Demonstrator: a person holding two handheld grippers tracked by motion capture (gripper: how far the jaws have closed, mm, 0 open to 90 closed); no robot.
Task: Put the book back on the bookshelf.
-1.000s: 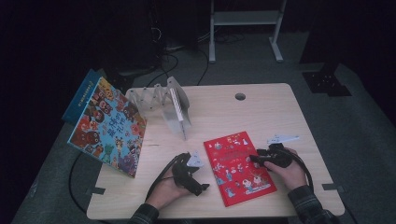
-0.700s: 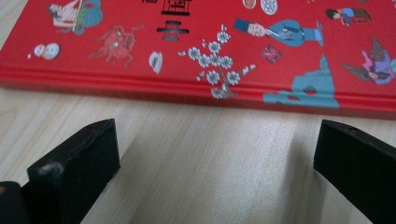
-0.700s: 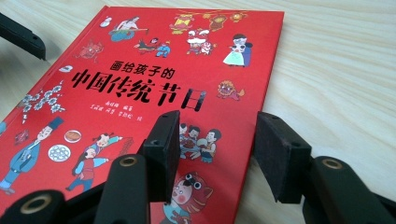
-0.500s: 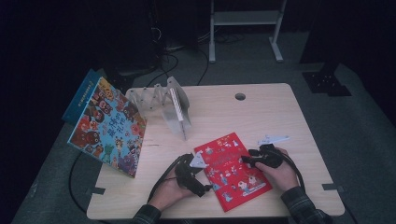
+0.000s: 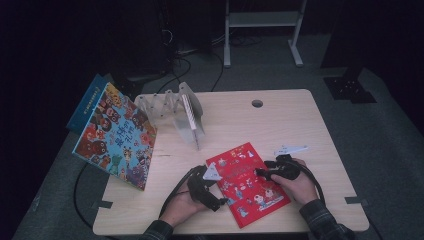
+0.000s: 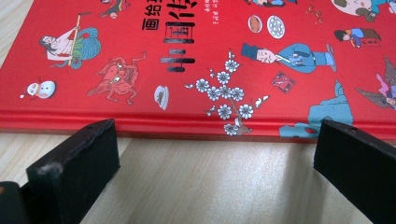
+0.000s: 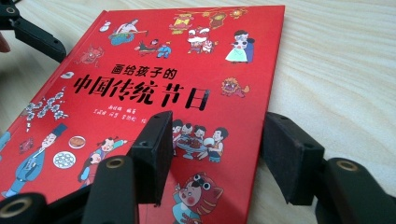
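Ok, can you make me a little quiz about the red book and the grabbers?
1. True or false: the red book lies flat on the table.
2. Which gripper has one jaw over the book's cover and the other over the table beside its edge: A left gripper, B right gripper?
3. Fill in: the left gripper's jaws stand ____ in front of the book's spine.

Key: 1 true; 2 B; 3 open.

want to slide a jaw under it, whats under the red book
The flat red hardcover picture book lies on the pale wooden table; along its spine the cover sits flush on bare wood. Whatever lies beneath its middle is covered.
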